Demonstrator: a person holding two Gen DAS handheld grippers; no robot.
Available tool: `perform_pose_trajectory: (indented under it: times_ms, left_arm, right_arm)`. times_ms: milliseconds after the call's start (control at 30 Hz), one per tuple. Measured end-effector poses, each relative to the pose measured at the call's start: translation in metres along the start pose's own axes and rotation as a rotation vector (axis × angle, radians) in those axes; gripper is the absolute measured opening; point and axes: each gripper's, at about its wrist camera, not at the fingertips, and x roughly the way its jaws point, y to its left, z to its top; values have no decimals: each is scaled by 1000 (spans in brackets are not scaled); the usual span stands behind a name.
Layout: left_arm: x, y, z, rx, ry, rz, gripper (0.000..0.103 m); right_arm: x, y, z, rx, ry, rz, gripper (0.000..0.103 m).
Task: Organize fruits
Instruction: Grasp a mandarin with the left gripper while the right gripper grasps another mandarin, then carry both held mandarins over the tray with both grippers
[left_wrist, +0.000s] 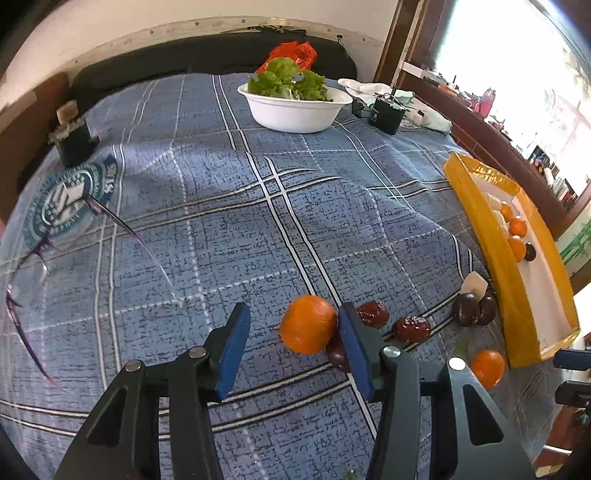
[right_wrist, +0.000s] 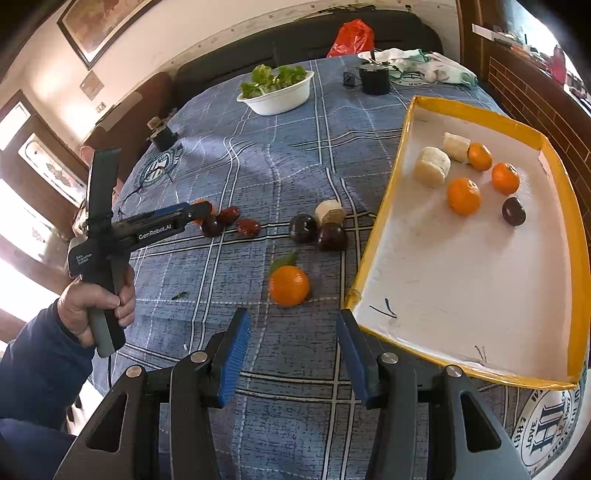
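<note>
My left gripper (left_wrist: 293, 332) is open around a tangerine (left_wrist: 308, 324) on the blue plaid cloth; the fruit lies against the right pad. Red dates (left_wrist: 410, 328) and dark plums (left_wrist: 466, 309) lie to its right, with another tangerine (left_wrist: 487, 367). My right gripper (right_wrist: 293, 345) is open and empty, just behind a leafy tangerine (right_wrist: 289, 285). The yellow-rimmed tray (right_wrist: 384, 206) to the right holds three tangerines (right_wrist: 463, 195), a plum (right_wrist: 513, 211) and two pale chunks (right_wrist: 432, 166). The left gripper (right_wrist: 199, 212) shows in the right wrist view beside dates (right_wrist: 247, 227) and plums (right_wrist: 303, 228).
A white bowl of lettuce (left_wrist: 295, 107) stands at the far side, with a red bag (left_wrist: 295, 53) behind it. A black device (left_wrist: 386, 114) and white cloth lie at the far right. Glasses (left_wrist: 33, 266) lie at the left. A pale chunk (right_wrist: 330, 212) rests by the plums.
</note>
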Motion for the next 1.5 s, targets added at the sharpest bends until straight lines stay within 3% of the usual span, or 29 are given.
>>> perform_pose_trajectory:
  times_ms: [67, 167, 433, 867, 900, 967, 1500]
  left_arm:
    - [1, 4, -3, -26, -1, -33, 47]
    - [-5, 4, -9, -36, -24, -80, 30]
    - [-25, 12, -29, -69, -39, -47, 30]
    - [-57, -9, -64, -52, -42, -56, 30]
    - [-57, -11, -65, -51, -42, -56, 30]
    - [-59, -15, -65, -46, -43, -59, 30]
    - [-70, -23, -73, -15, -34, -46, 30]
  right_arm:
    - [2, -1, 2, 7, 1, 3, 53]
    - [8, 1, 5, -1, 15, 16, 53]
    - [32, 16, 14, -67, 53, 27, 53]
    - [77, 31, 19, -209, 115, -83, 52]
    - [78, 34, 18, -235, 106, -111, 51]
    - [80, 36, 17, -260, 104, -129, 39]
    - [53, 47, 13, -253, 18, -20, 38]
